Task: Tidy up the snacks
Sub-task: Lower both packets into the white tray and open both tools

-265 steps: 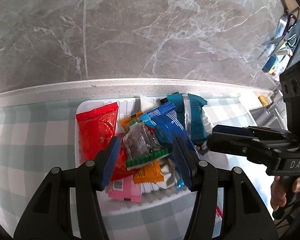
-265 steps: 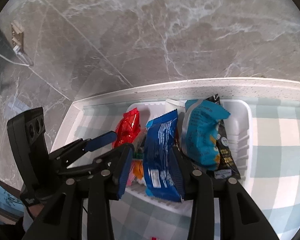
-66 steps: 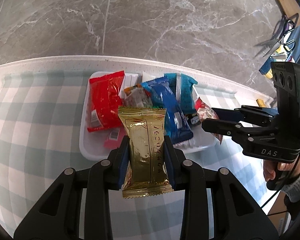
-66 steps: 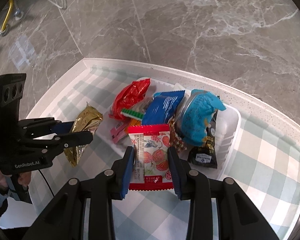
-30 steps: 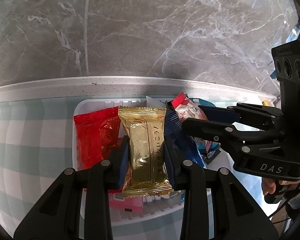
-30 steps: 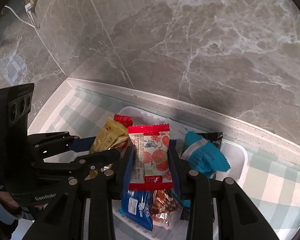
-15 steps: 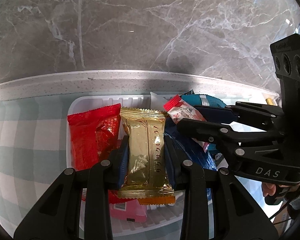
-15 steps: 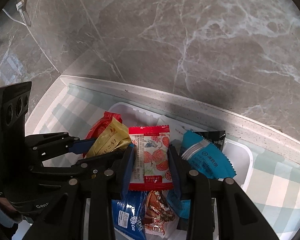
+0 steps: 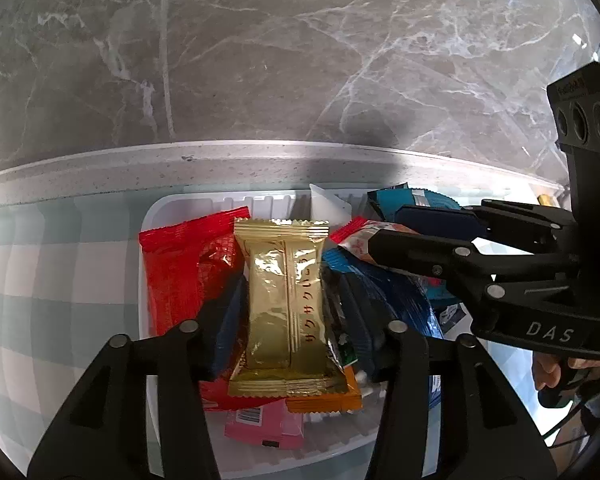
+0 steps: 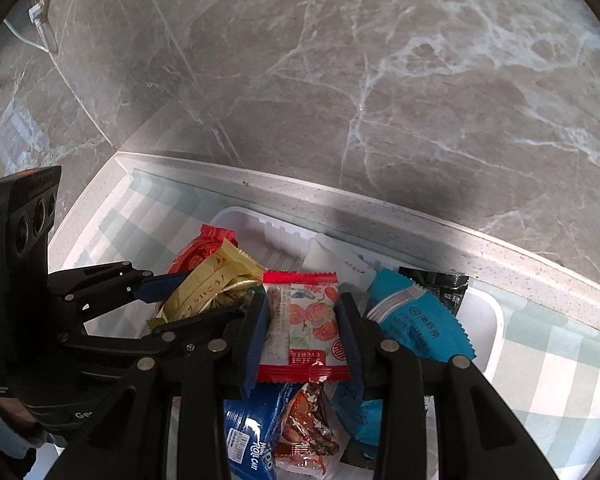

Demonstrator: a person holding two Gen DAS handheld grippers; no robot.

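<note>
A white tray [image 9: 188, 204] on a checked cloth holds several snack packets. My left gripper [image 9: 288, 320] is open around a gold packet [image 9: 286, 304] that lies on the pile, beside a red packet [image 9: 180, 264]. My right gripper [image 10: 302, 336] is shut on a red-and-white strawberry packet [image 10: 302, 328] and holds it over the tray [image 10: 488, 320]. It shows in the left wrist view [image 9: 384, 244], with its packet [image 9: 356, 238] above a blue packet [image 9: 396, 296]. The left gripper and gold packet [image 10: 208, 284] show at the left of the right wrist view.
Also in the tray are a teal packet [image 10: 416, 324], a black packet [image 10: 448, 284], a dark blue packet [image 10: 252, 436], an orange packet [image 9: 332, 400] and a pink packet [image 9: 264, 428]. A marble wall [image 9: 300, 60] rises just behind the white counter edge [image 9: 220, 160].
My left gripper's jaws have opened off the gold packet, which now rests on the pile. Both grippers have come lower and closer over the tray.
</note>
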